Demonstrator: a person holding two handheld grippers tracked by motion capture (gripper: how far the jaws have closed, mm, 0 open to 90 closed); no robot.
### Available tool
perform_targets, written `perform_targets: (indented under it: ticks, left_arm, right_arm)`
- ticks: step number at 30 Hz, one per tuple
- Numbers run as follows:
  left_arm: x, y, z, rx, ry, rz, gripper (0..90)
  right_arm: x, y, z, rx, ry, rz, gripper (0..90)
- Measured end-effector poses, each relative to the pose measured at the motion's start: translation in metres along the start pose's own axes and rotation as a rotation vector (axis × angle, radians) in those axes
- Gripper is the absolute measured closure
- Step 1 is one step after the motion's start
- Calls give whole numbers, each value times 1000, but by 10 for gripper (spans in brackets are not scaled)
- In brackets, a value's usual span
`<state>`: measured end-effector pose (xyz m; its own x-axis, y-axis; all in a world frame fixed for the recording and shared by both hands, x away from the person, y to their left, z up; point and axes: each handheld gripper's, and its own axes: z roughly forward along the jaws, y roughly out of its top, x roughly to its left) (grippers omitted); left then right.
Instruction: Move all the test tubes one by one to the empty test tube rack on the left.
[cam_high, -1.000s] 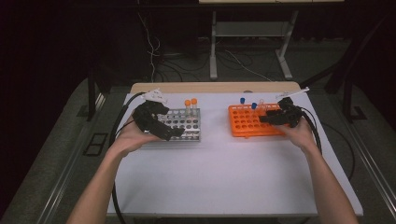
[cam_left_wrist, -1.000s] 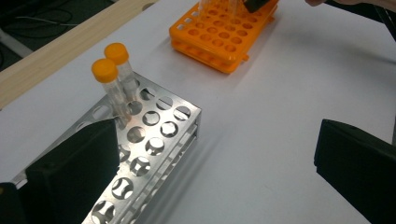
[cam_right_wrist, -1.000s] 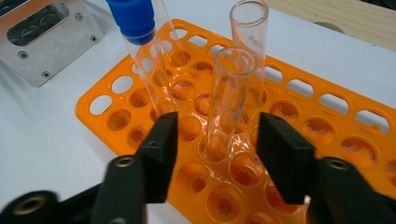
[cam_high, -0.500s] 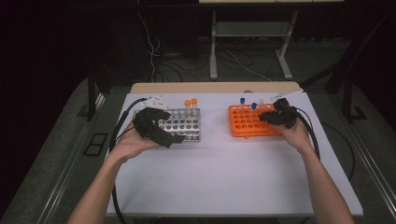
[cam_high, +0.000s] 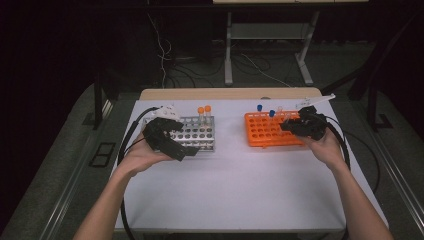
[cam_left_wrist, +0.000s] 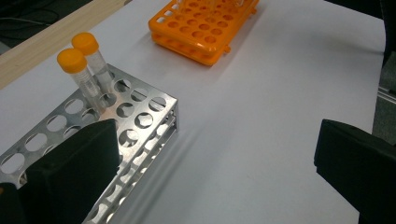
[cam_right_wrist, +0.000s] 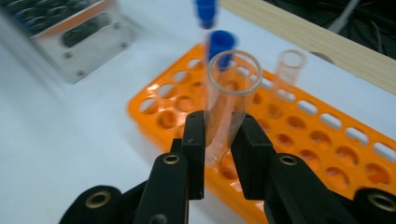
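Note:
My right gripper (cam_right_wrist: 223, 126) is shut on a clear, uncapped tube (cam_right_wrist: 229, 86), held upright over the orange rack (cam_right_wrist: 299, 135); the tube's lower end is hidden behind the jaws. Behind it stand two blue-capped tubes (cam_right_wrist: 219, 44) and another clear open tube (cam_right_wrist: 289, 67) in that rack. In the high view the right gripper (cam_high: 289, 125) hovers at the orange rack's (cam_high: 265, 132) right end. My left gripper (cam_left_wrist: 212, 135) is open, one jaw over the metal rack (cam_left_wrist: 135, 116), which holds two orange-capped tubes (cam_left_wrist: 81, 65). The left gripper (cam_high: 170, 142) sits at the metal rack's (cam_high: 200, 134) front left.
Both racks stand on a white table top (cam_high: 235, 190), with a wooden strip (cam_high: 225, 94) along its far edge. Cables trail from both grippers off the table's sides. A dark floor with table legs and wires lies beyond.
My right hand has drawn slightly left and upward over the orange rack with the tube. The left hand has stayed in place.

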<state>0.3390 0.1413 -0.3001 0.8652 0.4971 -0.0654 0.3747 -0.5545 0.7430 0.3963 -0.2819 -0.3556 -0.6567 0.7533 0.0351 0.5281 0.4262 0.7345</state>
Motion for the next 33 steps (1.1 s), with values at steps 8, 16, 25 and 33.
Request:
perform_targets:
  ticks: [8,16,25,33]
  left_arm:
    - [-5,5,6,6,-20,17,0]
    - [-10,12,11,4,-43,36,0]
    - [-12,19,19,10,-69,58,0]
    - [-17,27,28,40,-114,85,43]
  right_arm:
    - [39,8,-10,23,95,-104,750]
    - [74,20,-3,35,191,-179,750]
    - [111,32,11,55,279,-272,750]
    - [136,38,23,81,328,-324,750]
